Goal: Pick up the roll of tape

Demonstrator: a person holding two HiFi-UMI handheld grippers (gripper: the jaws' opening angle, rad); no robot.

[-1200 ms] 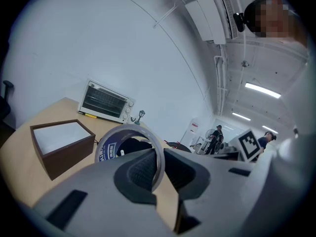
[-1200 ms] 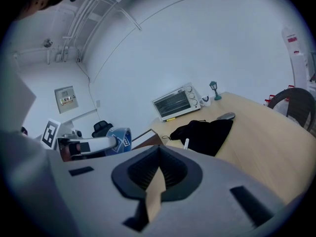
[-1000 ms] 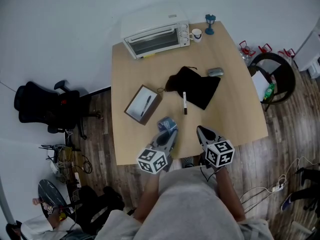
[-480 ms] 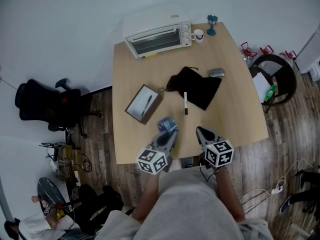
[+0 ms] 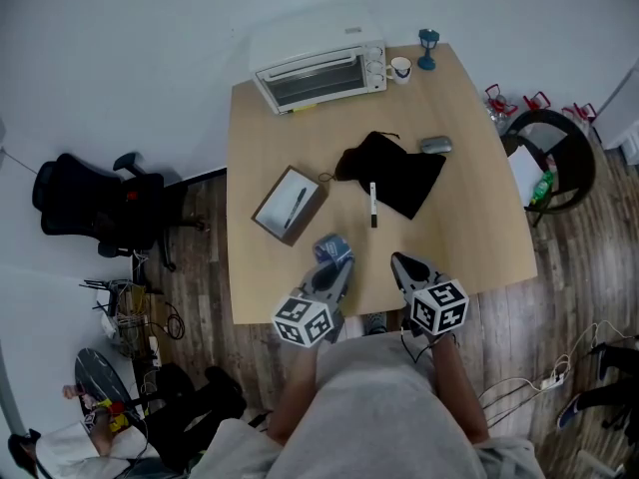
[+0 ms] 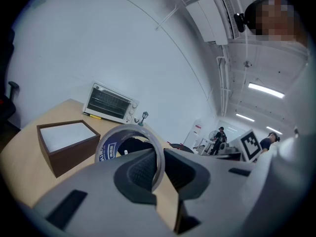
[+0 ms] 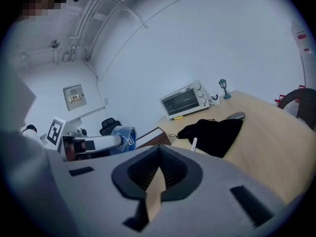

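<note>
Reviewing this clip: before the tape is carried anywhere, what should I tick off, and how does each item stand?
1. Left gripper jaws clamped on the wall of the roll of tape: ok.
2. Roll lifted clear of the table: cannot tell.
3. Right gripper shut, nothing between its jaws: ok.
4. Right gripper apart from the roll: ok.
5. Box, marker and black pouch lie farther up the table, not touching the roll: ok.

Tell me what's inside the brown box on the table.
In the brown box a dark pen lies on a white lining; whatever sits beneath that lining is covered.
</note>
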